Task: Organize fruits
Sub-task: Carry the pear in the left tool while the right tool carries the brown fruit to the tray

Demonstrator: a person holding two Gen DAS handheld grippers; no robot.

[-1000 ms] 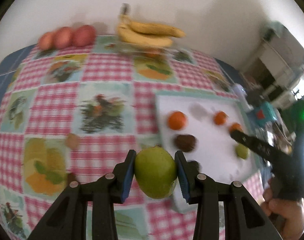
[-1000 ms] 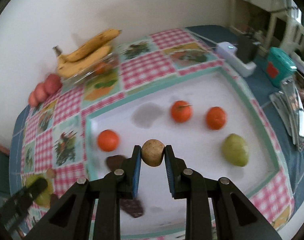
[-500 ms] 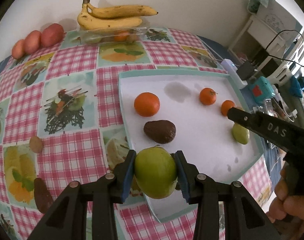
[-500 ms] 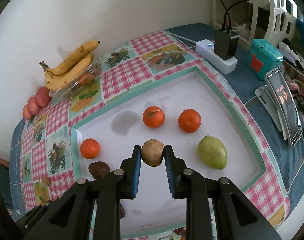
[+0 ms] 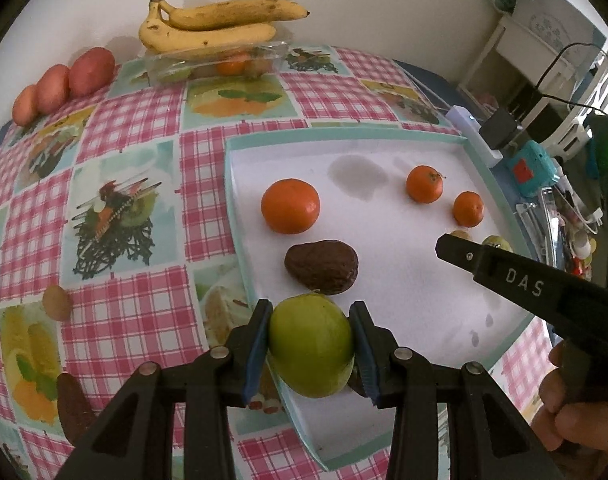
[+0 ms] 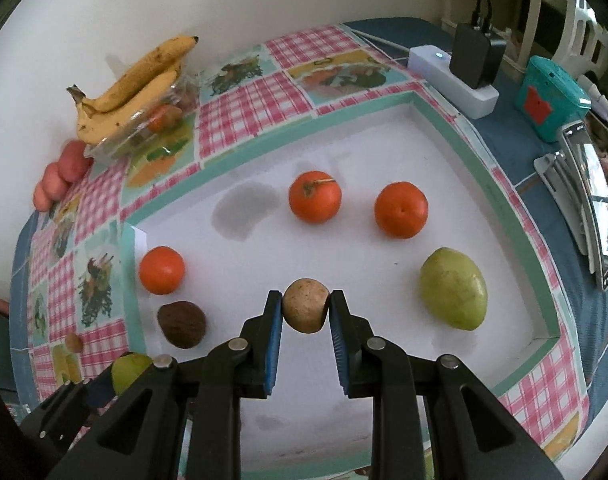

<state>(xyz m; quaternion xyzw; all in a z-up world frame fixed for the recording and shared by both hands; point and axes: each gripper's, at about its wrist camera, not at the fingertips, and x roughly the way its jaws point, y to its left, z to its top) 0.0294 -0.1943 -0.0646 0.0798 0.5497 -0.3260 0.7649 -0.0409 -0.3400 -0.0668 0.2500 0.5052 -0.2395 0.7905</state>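
Your left gripper (image 5: 310,346) clamps a round green fruit (image 5: 310,346) over the white, teal-rimmed tray's (image 5: 344,134) near edge; your right gripper (image 6: 306,312) pinches a small tan fruit (image 6: 306,311) mid-tray. Released early, either could roll off.

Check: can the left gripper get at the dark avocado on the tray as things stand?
Probably not yet. The left gripper is shut on a green fruit, so its jaws are full. The avocado lies just ahead on the tray, nothing between.

Clear box (image 5: 224,65) contents perhaps fruit, indistinct.
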